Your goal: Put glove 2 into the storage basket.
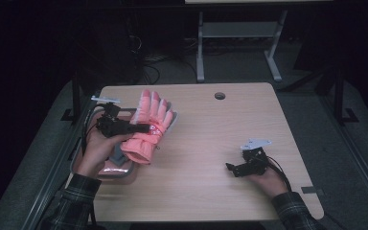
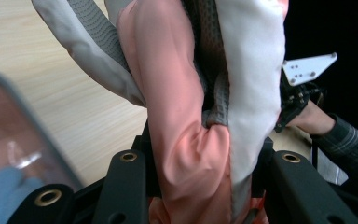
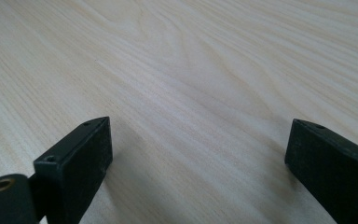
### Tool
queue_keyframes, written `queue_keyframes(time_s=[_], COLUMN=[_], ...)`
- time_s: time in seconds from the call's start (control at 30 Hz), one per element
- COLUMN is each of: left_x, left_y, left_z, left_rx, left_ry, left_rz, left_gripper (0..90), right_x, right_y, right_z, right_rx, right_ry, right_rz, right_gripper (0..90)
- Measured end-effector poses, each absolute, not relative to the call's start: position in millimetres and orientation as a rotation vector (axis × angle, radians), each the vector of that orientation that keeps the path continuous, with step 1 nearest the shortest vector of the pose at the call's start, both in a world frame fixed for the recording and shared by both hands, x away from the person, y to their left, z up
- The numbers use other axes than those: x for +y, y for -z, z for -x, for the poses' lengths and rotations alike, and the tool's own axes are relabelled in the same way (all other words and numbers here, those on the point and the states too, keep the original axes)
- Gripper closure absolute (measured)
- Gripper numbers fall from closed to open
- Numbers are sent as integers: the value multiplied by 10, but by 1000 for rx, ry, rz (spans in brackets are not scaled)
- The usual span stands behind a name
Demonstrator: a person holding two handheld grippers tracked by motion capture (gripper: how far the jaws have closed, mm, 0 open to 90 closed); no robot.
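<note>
A pink and grey padded glove [image 1: 149, 125] hangs above the table's left side, fingers pointing away from me. My left gripper [image 1: 143, 128] is shut on its middle. In the left gripper view the glove [image 2: 200, 107] fills the space between the two black jaws, squeezed from both sides. My right gripper [image 1: 231, 168] rests low over the wooden table [image 1: 220, 129] at the right front, open. The right gripper view has bare wood grain [image 3: 191, 84] between its wide-apart jaws, and that gripper [image 3: 198, 158] holds nothing.
A clear plastic tray [image 1: 117, 168] sits at the table's left edge under my left hand; its rim [image 2: 23, 116] and something blue [image 2: 0, 186] inside show in the left gripper view. A round cable hole [image 1: 220, 95] lies near the far edge.
</note>
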State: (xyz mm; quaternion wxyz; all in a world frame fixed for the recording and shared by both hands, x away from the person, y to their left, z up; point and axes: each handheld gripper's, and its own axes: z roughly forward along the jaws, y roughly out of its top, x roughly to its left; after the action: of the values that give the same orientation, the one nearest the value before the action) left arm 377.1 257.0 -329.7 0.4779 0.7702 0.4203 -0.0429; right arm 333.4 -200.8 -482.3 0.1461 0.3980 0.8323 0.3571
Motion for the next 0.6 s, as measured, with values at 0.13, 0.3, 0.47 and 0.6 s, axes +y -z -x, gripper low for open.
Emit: queue_keyframes(time_s=[0.13,0.3,0.47,0.6], left_x=[2760,2973,3170,3307], left_y=[3282,3300,3322,3330], left_z=[-3762,-3752,-3733,-3713], left_rx=[1065,1122,1171,1213], left_ry=[80,49,21,-8], left_rz=[-1859,-1835,-1825,-1814], left_gripper=[612,612,612,611], right_x=[-2008,-2010,-2010,-2009], right_y=[4823,4823,4824,4823], right_z=[-3333,-3335,-3338,-3336], right_rx=[2396,2394,2392,2393], right_ry=[-1028,-1025,-1024,-1023], right_rz=[-1146,-1150,-1150,-1155], right_gripper=[67,63,59,59])
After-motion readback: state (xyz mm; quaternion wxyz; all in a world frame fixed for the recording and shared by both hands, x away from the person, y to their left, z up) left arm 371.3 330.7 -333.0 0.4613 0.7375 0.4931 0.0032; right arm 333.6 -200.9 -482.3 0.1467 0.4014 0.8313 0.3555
